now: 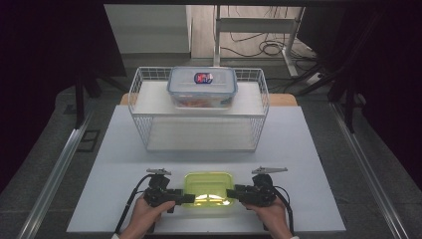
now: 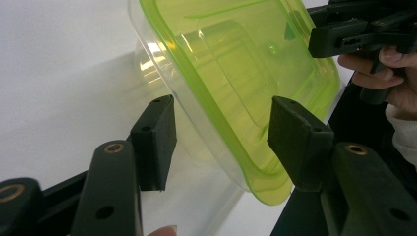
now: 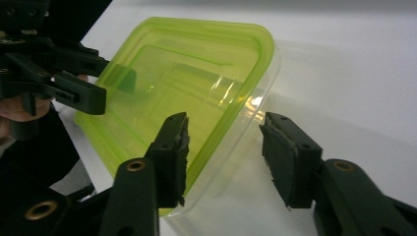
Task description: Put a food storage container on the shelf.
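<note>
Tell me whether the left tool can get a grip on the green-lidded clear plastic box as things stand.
Probably yes: the left tool already straddles the edge of the green-lidded clear plastic box, jaws apart, with nothing between them and the rim.

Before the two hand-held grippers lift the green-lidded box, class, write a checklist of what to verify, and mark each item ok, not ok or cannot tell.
1. Left hand-held gripper straddles the rim of the green-lidded box: ok.
2. Right hand-held gripper straddles the opposite rim: ok.
3. Pads pressing on the box: not ok; gaps show on both sides.
4. Lid seated on the clear tub: ok along the edges that show.
5. Box flat on the table: ok.
6. Wire basket with the blue-lidded box stands clear of the lift: ok.
</note>
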